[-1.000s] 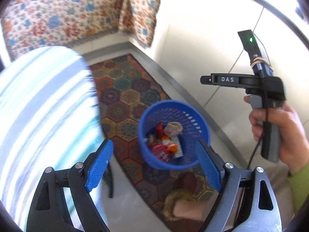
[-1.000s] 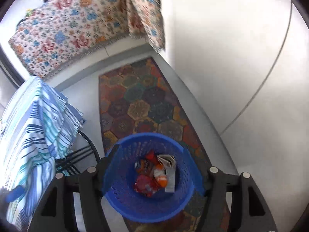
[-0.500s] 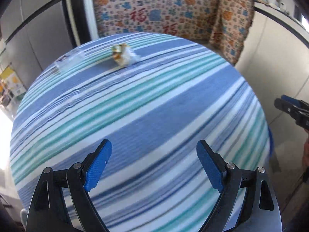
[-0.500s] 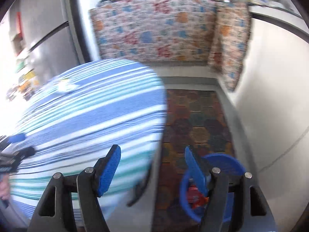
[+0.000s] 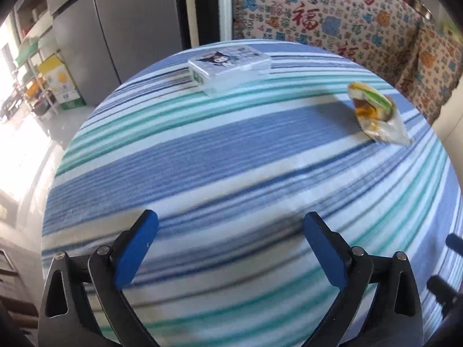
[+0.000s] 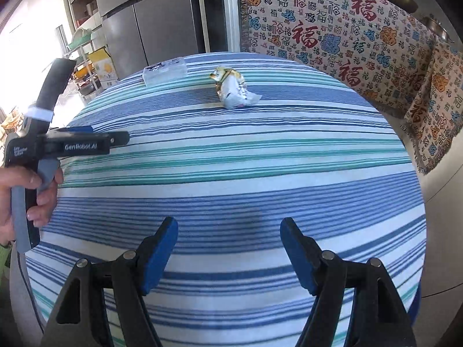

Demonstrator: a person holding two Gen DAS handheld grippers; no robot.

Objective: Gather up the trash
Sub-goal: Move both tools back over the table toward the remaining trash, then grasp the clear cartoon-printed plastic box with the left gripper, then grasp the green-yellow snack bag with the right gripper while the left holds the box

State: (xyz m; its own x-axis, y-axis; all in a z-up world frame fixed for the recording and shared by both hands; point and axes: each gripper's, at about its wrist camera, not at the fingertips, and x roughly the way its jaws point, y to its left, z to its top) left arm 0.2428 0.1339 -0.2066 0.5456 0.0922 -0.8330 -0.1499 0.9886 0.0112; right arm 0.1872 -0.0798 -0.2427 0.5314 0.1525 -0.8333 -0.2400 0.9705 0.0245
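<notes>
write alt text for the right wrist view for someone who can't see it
The open right gripper hovers empty over a round table with a blue, teal and white striped cloth. A crumpled snack wrapper and a clear plastic box lie at the far side; the left gripper, held by a hand, enters at left.

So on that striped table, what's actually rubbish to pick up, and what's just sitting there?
Part of the job:
- crumpled wrapper, lying on the striped tablecloth
- left gripper and right gripper, both open and empty

Just lying about:
- clear plastic box with a cartoon sticker
- patterned fabric behind the table
- refrigerator
</notes>
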